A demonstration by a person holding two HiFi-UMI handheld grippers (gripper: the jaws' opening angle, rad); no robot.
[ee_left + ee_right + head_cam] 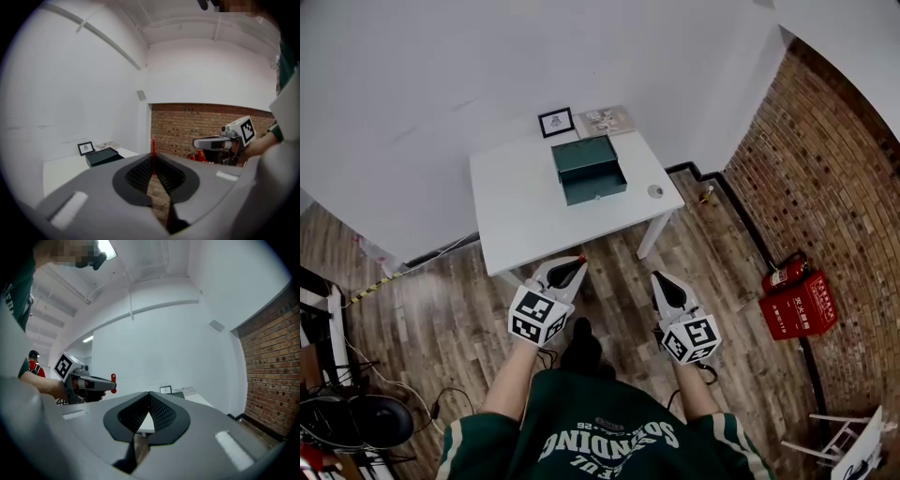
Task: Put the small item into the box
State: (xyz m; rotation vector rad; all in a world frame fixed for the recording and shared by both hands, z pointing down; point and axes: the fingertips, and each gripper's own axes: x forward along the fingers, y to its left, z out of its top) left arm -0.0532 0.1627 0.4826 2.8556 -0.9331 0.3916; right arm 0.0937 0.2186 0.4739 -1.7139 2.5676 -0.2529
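A dark green box (589,169) stands open on the white table (516,206), towards its back; it also shows in the left gripper view (104,156). My left gripper (578,261) hovers over the floor just short of the table's front edge. Its jaws are shut on a thin small red item (153,154), whose tip sticks out past them (113,383). My right gripper (659,278) is beside it to the right, also off the table, shut with nothing in it (149,394).
A framed picture (555,122) and a flat booklet (605,120) lie behind the box. A small round grey object (654,191) sits near the table's right edge. A fire extinguisher (785,276) and red case (799,306) stand by the brick wall at right.
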